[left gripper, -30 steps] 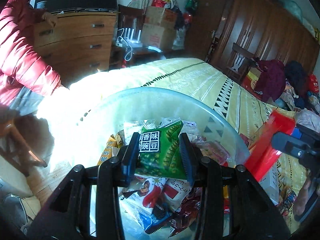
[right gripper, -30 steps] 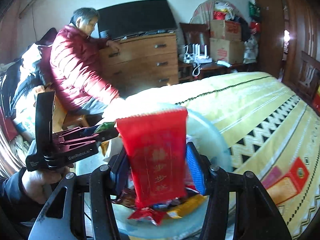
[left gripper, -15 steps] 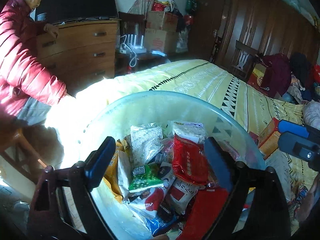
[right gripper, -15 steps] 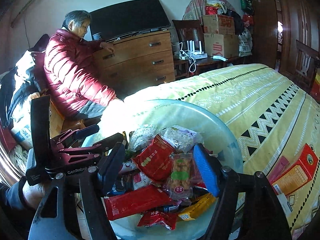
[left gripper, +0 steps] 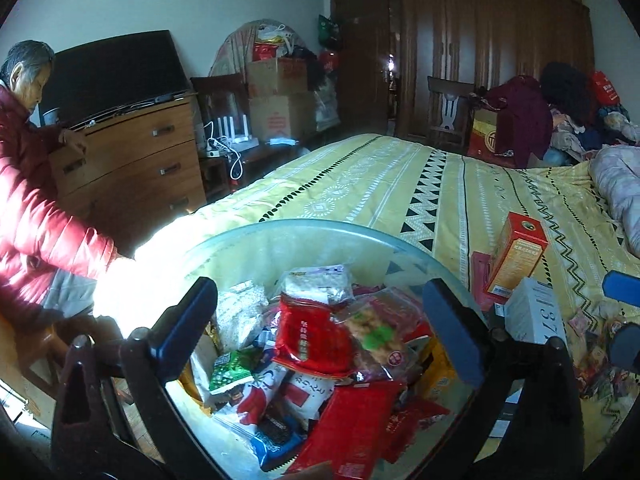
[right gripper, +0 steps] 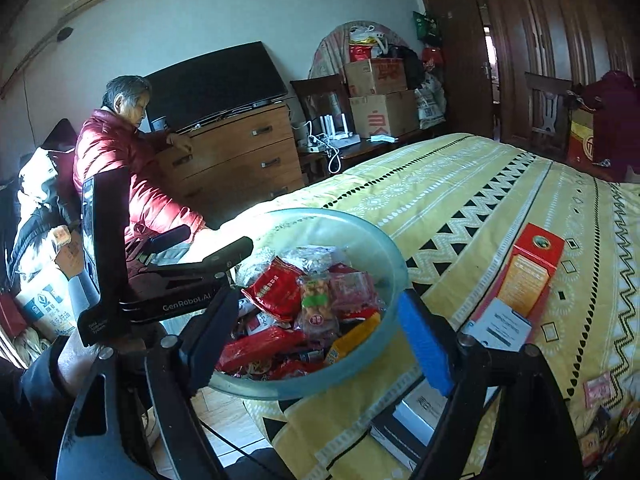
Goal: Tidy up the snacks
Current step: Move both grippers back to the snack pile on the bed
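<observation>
Translucent frosted plastic bowl; glossy crinkled foil and clear plastic snack packets; matt printed cloth bedspread; polished wood dresser; matt cardboard box.

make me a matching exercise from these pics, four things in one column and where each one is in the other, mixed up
Things:
1. translucent pale-green plastic bowl
2. small green snack packet
3. tall orange-and-red cardboard box
4. flat black television

Places:
A. on top of the wooden dresser
B. inside the bowl, near its left side
C. standing on the yellow bedspread, right of the bowl
D. at the bed's edge, holding the snacks

Pairs: 1-D, 2-B, 3-C, 4-A
</observation>
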`<state>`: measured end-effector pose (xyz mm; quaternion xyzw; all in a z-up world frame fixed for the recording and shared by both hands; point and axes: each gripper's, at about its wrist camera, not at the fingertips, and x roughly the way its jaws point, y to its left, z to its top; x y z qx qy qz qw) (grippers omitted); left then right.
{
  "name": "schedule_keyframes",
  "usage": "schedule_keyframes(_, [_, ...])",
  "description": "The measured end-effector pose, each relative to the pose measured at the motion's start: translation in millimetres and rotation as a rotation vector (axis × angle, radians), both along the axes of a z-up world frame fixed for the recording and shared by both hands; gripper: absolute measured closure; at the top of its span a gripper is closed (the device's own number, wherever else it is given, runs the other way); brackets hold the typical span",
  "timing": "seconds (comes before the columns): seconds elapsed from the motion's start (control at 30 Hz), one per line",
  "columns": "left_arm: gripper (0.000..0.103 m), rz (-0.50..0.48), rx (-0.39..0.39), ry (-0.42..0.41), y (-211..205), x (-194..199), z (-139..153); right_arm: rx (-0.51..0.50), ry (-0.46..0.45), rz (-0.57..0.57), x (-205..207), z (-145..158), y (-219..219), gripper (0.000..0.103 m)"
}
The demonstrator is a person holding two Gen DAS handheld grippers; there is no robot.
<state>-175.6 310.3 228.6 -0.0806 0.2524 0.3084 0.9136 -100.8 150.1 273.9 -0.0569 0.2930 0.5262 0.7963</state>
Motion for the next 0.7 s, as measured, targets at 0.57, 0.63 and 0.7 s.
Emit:
schedule_keyframes(0.57, [0.000,-0.109,0.059,0.000,-78,18,15,0.025,0.033,-0.150,-15,-4,-105,0.012])
schedule_keyframes(0.63, [0.000,-0.120,0.063,0.002,-89,22,15,0.024,0.037,-0.165,-14,-8,-119,0.012])
schedule_keyframes(0.7, [0.000,-0.136,0.068,0.002,-102,27,15,0.018,0.037,-0.191,-14,-14,-136,0.012])
